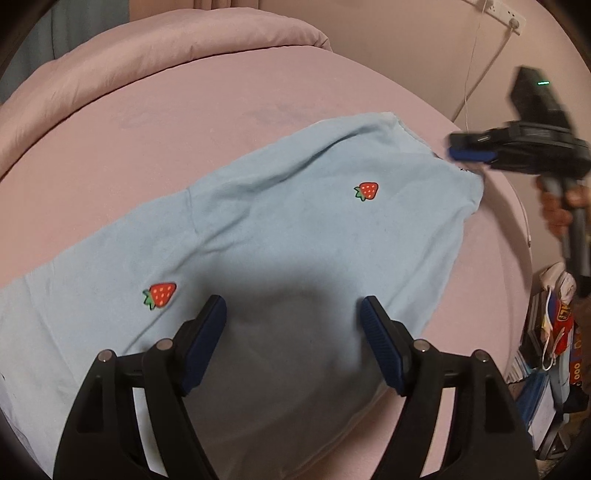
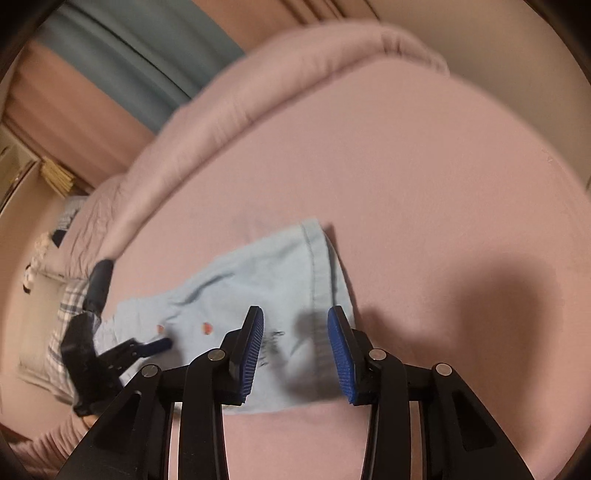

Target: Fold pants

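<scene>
Light blue pants (image 1: 295, 221) with two strawberry patches (image 1: 160, 294) lie spread flat on the pink bed sheet (image 1: 147, 147). My left gripper (image 1: 293, 306) hovers open over the near part of the cloth, with nothing between its fingers. The right gripper (image 1: 472, 153) is blurred at the pants' far right end. In the right wrist view the right gripper (image 2: 295, 317) is open above the pants (image 2: 258, 273). A stitched edge seam (image 2: 314, 266) runs into the gap between its blue pads, which stand apart from the cloth. The left gripper (image 2: 155, 347) shows at the left over the cloth.
A rolled pink duvet (image 1: 166, 55) lies along the back of the bed. A power strip with a cable (image 1: 506, 14) hangs on the wall. Books and bags (image 1: 554, 332) pile up beside the bed at the right. A plaid pillow (image 2: 62, 325) lies at the left.
</scene>
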`<state>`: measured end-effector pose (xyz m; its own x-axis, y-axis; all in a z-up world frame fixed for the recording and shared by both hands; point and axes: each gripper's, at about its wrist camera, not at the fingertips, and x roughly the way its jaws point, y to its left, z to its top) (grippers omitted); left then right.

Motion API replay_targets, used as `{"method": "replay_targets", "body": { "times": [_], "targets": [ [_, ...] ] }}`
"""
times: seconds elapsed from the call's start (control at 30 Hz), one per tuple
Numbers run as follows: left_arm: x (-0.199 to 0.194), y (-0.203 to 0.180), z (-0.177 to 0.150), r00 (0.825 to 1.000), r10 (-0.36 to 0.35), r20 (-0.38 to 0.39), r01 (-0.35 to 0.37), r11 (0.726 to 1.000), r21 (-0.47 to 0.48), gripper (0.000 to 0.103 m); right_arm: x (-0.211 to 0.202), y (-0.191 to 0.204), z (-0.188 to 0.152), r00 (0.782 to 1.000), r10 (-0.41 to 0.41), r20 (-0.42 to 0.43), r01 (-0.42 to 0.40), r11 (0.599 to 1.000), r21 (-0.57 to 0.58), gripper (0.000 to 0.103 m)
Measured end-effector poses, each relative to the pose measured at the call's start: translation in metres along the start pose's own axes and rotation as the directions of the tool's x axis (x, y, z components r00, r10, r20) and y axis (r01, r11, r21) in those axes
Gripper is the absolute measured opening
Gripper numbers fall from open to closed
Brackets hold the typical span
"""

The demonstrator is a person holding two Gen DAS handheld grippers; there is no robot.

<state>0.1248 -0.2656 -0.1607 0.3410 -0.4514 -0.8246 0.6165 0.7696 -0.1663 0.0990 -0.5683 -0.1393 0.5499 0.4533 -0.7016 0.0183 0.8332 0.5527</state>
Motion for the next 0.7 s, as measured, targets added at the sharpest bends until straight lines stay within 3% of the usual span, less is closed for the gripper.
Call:
{"method": "replay_targets", "body": {
  "times": [0.13, 0.2, 0.3, 0.37, 0.5, 0.57, 0.6, 0.7],
  "targets": [
    [-0.003, 0.004, -0.009, 1.000, -0.008, 0.009, 0.008, 1.000, 0.003, 0.075, 0.030, -0.015, 0.000, 0.997, 0.056, -0.045, -0.053, 0.997, 0.064, 0.039],
    [-0.003, 0.002, -0.008, 1.000, -0.007, 0.011, 0.007, 1.000, 0.009, 0.075, 0.021, -0.008, -0.002, 0.993, 0.116, -0.028, -0.115, 0.993, 0.039, 0.020],
    [-0.003, 0.001, -0.011, 1.000, -0.012, 0.013, 0.012, 1.000, 0.010, 0.075, 0.011, 0.008, -0.007, 0.991, 0.136, -0.006, -0.136, 0.989, -0.062, 0.017],
    [-0.003, 0.001, -0.011, 1.000, -0.015, 0.015, 0.014, 1.000, 0.007, 0.076, 0.009, 0.019, -0.006, 0.997, 0.082, -0.008, -0.082, 0.991, -0.106, 0.015],
    [-0.002, 0.001, -0.011, 1.000, -0.014, 0.021, 0.014, 1.000, 0.003, 0.076, 0.002, 0.029, 0.006, 0.991, -0.128, 0.046, 0.133, 0.977, -0.169, 0.010],
    [-0.001, 0.001, -0.011, 1.000, -0.007, 0.017, 0.007, 1.000, 0.007, 0.076, 0.022, 0.036, 0.003, 0.963, -0.271, 0.000, 0.263, 0.933, -0.245, 0.010],
    [-0.001, 0.001, -0.011, 1.000, -0.006, 0.015, 0.005, 1.000, 0.008, 0.076, 0.037, 0.041, 0.000, 0.935, -0.354, -0.018, 0.333, 0.894, -0.299, 0.010],
    [-0.005, 0.003, -0.013, 1.000, -0.003, 0.014, 0.003, 1.000, -0.002, 0.076, 0.027, 0.042, -0.001, 0.930, -0.362, 0.065, 0.366, 0.898, -0.243, 0.011]
  ]
}}
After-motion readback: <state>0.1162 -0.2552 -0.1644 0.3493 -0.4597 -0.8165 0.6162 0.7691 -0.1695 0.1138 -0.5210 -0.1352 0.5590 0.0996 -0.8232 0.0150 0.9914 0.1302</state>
